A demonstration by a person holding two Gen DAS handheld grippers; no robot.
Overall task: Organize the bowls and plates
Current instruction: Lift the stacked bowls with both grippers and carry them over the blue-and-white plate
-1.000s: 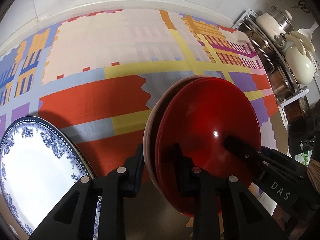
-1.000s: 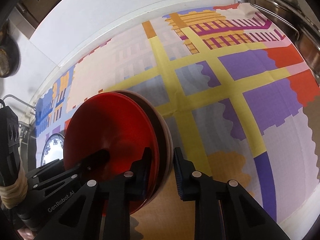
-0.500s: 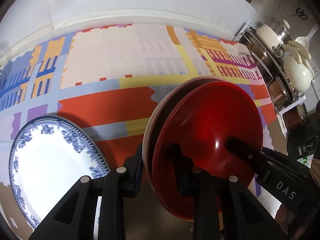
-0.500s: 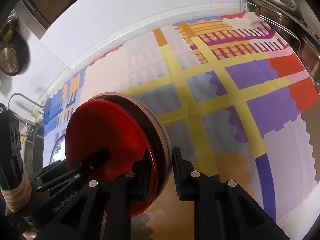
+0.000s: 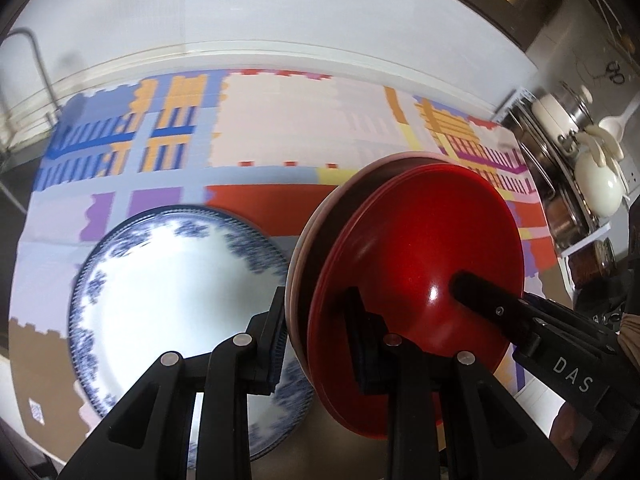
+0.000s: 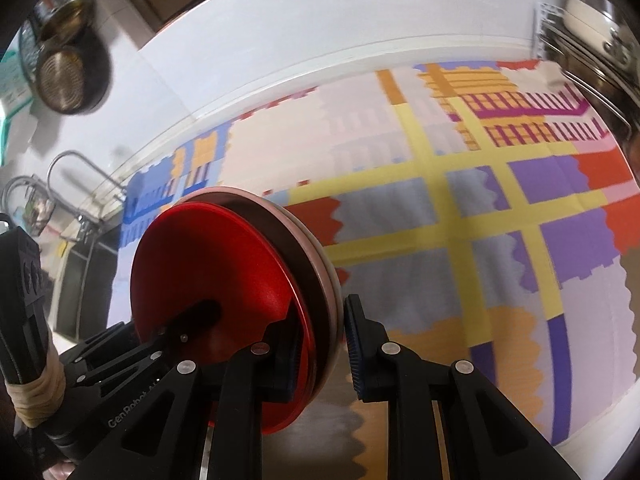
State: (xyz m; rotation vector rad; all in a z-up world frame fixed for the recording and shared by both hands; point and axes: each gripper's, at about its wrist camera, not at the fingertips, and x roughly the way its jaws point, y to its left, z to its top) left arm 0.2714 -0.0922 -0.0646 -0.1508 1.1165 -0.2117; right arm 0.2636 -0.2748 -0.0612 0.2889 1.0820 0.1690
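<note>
stacked red plates on pink bowl (image 5: 416, 264), held on edge: l gripper (image 5: 318, 338) + r gripper (image 6: 322, 346) both clamped on rim; blue-white plate (image 5: 168, 292) flat on mat

A patchwork-patterned cloth (image 5: 280, 148) in red, yellow, purple, blue and pale pink is covering the counter beyond the fingers in both wrist views. A white wall (image 5: 260, 12) is rising past its far edge. Up and to the right of the fingers in the left view, a metal rack (image 5: 560, 208) is holding steel pots and a cream lidded pot (image 5: 600, 192), with a pale ladle (image 5: 616, 124) lying above it. Far left of the fingers in the right view, a curved tap (image 6: 80, 168) is standing over a sink, and a round metal strainer (image 6: 60, 80) is hanging higher up
</note>
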